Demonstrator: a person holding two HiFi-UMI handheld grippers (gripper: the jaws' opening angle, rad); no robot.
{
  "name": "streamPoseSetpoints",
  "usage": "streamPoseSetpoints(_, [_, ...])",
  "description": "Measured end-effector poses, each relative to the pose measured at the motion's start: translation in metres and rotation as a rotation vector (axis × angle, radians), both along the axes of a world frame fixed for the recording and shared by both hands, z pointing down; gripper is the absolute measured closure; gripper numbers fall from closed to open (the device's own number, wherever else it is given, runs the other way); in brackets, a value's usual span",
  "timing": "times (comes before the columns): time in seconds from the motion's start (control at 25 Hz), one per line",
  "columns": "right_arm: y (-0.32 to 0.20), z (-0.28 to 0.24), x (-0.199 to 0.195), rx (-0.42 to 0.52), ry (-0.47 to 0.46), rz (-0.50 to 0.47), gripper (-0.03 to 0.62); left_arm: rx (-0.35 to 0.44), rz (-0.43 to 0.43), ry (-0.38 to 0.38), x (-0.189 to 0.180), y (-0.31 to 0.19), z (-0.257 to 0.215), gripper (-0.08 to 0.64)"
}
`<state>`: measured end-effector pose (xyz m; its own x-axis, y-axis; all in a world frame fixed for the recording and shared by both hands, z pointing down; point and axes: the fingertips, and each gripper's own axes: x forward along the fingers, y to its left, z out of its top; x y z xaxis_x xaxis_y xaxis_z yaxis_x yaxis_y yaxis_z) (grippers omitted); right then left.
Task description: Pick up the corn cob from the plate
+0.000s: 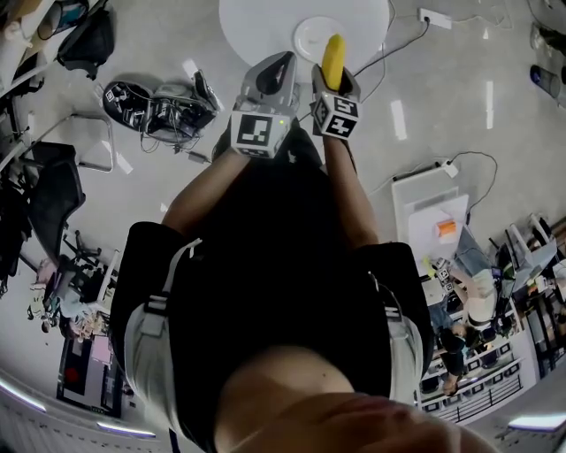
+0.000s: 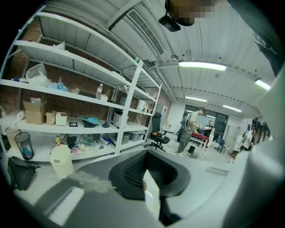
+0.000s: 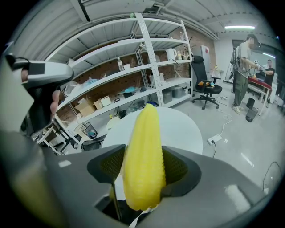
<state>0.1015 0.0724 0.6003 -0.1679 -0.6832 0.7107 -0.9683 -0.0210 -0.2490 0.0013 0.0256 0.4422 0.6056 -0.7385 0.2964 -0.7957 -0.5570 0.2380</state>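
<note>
A yellow corn cob (image 1: 332, 58) stands upright between the jaws of my right gripper (image 1: 334, 78), above the white plate (image 1: 311, 37) on the round white table (image 1: 256, 22). In the right gripper view the corn cob (image 3: 142, 160) fills the gap and both black pads press its sides, so the right gripper (image 3: 143, 171) is shut on it. The table (image 3: 182, 129) lies below and behind the cob, and the plate is hidden there. My left gripper (image 1: 272, 71) hovers just left of the right one. Its black pads (image 2: 133, 171) meet with nothing between them, so the left gripper (image 2: 147, 178) is shut.
White shelving racks (image 3: 147, 67) loaded with boxes and bottles line the wall. A black office chair (image 3: 205, 87) and standing people (image 3: 240, 58) are farther off. A power strip (image 1: 435, 18), cables and a pile of gear (image 1: 159, 106) lie on the floor around the table.
</note>
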Motion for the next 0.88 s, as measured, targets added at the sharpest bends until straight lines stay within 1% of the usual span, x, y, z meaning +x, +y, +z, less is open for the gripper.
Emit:
streamPoseSetpoints(0.44, [0.018, -0.022, 0.003, 0.050, -0.001, -0.006, 0.331, 0.027, -0.012, 0.012, 0.003, 0.024, -0.016, 0.554])
streamPoseSetpoints(0.6, [0.025, -0.028, 0.004, 0.064, -0.003, -0.008, 0.331, 0.027, -0.017, 0.034, 0.005, 0.032, -0.020, 0.554])
streamPoseSetpoints(0.88, [0.032, -0.044, 0.009, 0.103, -0.006, -0.004, 0.331, 0.066, -0.009, 0.032, 0.010, 0.043, -0.034, 0.554])
